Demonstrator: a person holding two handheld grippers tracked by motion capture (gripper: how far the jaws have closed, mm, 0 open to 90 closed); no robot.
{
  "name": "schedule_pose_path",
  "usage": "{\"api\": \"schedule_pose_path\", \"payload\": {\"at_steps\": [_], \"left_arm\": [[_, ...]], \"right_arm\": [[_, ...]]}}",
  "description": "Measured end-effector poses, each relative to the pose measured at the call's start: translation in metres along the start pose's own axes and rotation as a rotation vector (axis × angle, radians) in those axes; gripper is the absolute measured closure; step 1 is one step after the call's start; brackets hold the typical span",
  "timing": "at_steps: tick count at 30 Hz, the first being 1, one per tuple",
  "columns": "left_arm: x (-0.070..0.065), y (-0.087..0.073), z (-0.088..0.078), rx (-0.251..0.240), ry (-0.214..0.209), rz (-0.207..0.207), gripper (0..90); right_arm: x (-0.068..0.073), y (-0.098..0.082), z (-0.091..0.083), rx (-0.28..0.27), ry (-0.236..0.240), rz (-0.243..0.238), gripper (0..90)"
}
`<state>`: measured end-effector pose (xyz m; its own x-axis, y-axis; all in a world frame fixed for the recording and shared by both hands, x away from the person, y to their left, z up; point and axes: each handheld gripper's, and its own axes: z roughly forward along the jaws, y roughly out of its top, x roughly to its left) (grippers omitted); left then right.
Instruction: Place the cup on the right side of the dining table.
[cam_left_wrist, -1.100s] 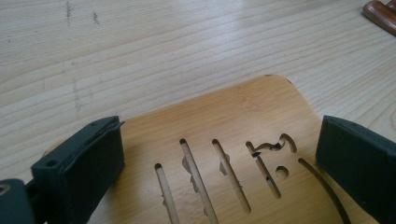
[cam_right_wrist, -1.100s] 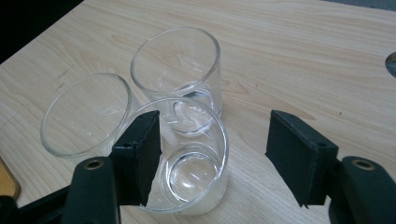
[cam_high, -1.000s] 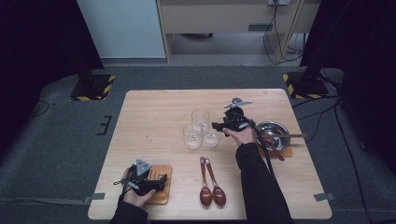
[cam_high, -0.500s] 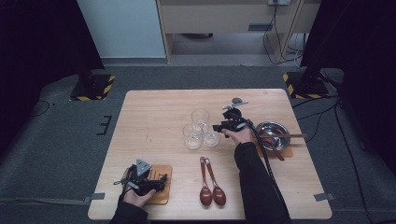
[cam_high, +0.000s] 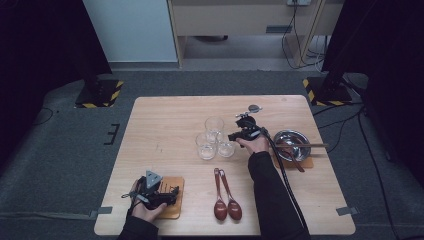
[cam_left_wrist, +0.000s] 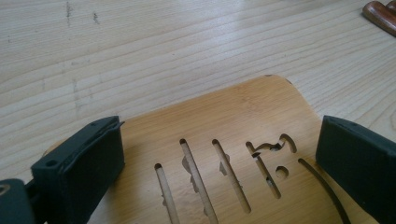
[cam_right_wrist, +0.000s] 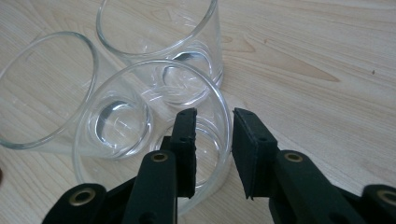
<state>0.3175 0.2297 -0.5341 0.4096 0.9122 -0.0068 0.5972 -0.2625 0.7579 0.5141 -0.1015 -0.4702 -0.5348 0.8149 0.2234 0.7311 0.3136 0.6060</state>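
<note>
Closing on the nearest glass's rim

From above, my right gripper (cam_high: 235, 136) reaches the nearest glass (cam_high: 226, 148), beside two others; my left gripper (cam_high: 172, 192) rests over a coaster (cam_high: 176, 184). Its own view shows wide-open, empty jaws. The right gripper view shows jaws that have just been closing, straddling the rim to lift; contact unclear.

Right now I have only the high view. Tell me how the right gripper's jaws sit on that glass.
Observer: The right gripper straddles the wall of the nearest glass, one jaw inside and one outside. The jaws have just been closing, but a gap is visible, so there is no pinch yet.
Operator: Report the neighbouring glasses.
Observer: The two other glasses stand close behind it. I cannot tell whether they touch it.
Operator: Now describe the left gripper.
Observer: The left gripper is wide open over the slotted wooden coaster, gripping nothing.
</note>
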Motion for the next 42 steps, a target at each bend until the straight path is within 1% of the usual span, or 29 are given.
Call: {"api": "schedule_pose_path", "payload": {"at_steps": [3,10,12,15,16,20,21,23,30,34,36,38,41,42], "left_arm": [[0.000,0.000,0.000,0.000,-0.001,0.000,0.2],[0.000,0.000,0.000,0.000,-0.001,-0.002,0.2],[0.000,0.000,0.000,0.000,-0.002,-0.003,0.3],[0.000,0.000,0.000,0.000,-0.002,-0.005,0.2],[0.000,0.000,-0.001,0.009,-0.002,-0.014,0.2],[0.000,0.000,-0.001,0.009,-0.001,-0.013,0.2],[0.000,0.000,-0.001,0.010,-0.001,-0.013,0.3],[0.000,0.000,-0.001,0.010,-0.001,-0.013,0.2],[-0.001,0.000,-0.001,0.010,0.000,-0.012,0.2],[-0.001,0.000,-0.001,0.010,0.000,-0.012,0.3],[-0.001,0.000,0.000,0.010,0.001,-0.011,0.2],[-0.001,0.000,0.000,0.010,0.001,-0.011,0.3],[-0.001,0.000,0.000,0.011,0.002,-0.010,0.3],[-0.001,0.000,0.000,0.011,0.002,-0.009,0.3]], "right_arm": [[0.000,0.001,0.002,0.012,-0.012,0.003,72.6],[0.000,0.003,0.007,0.034,-0.027,-0.009,75.9],[0.001,0.003,0.008,0.036,-0.033,-0.003,77.6],[0.000,0.003,0.008,0.039,-0.029,-0.010,77.9],[0.001,0.003,0.008,0.039,-0.030,-0.014,78.2],[0.002,0.003,0.007,0.036,-0.055,-0.050,80.3],[0.002,0.003,0.007,0.038,-0.061,-0.050,80.9],[0.000,0.003,0.006,0.038,-0.054,-0.059,81.1],[-0.002,0.001,0.003,0.036,-0.044,-0.056,81.5],[-0.006,0.000,-0.001,0.026,-0.028,-0.036,82.0],[-0.007,-0.001,-0.004,0.022,-0.028,-0.029,82.2],[-0.009,-0.001,-0.008,0.016,-0.026,-0.037,82.3],[-0.011,-0.001,-0.015,0.005,-0.023,-0.035,82.4],[-0.011,-0.002,-0.018,0.001,-0.021,-0.029,82.4]]}}
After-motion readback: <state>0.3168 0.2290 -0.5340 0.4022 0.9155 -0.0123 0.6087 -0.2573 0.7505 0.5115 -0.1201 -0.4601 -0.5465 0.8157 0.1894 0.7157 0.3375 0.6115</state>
